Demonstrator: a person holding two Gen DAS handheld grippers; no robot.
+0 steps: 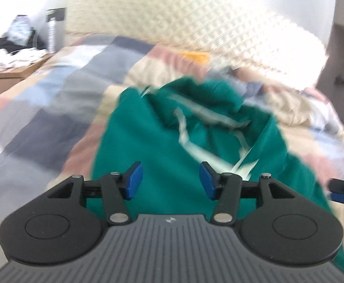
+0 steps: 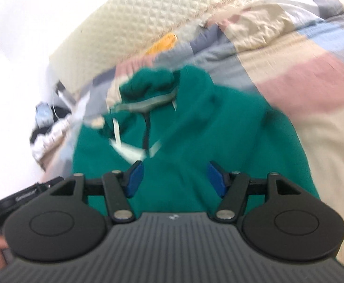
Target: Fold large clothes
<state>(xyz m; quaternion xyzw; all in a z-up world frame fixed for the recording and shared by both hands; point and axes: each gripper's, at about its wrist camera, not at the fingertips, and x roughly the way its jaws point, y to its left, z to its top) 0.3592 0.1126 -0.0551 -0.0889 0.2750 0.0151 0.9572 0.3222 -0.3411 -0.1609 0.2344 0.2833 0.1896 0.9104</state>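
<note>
Left wrist view: left claw (image 1: 170,180) spread wide, gripping nothing, hovering over a green hoodie (image 1: 162,127) lying crumpled on the bed (image 1: 42,99), hood end toward the quilted cream headboard (image 1: 172,18). Right wrist view, pretty blurry: right claw (image 2: 175,179) also apart and empty, above the same hoodie, white drawstring (image 2: 117,134) trailing across the chest. Patchwork quilt underneath.
</note>
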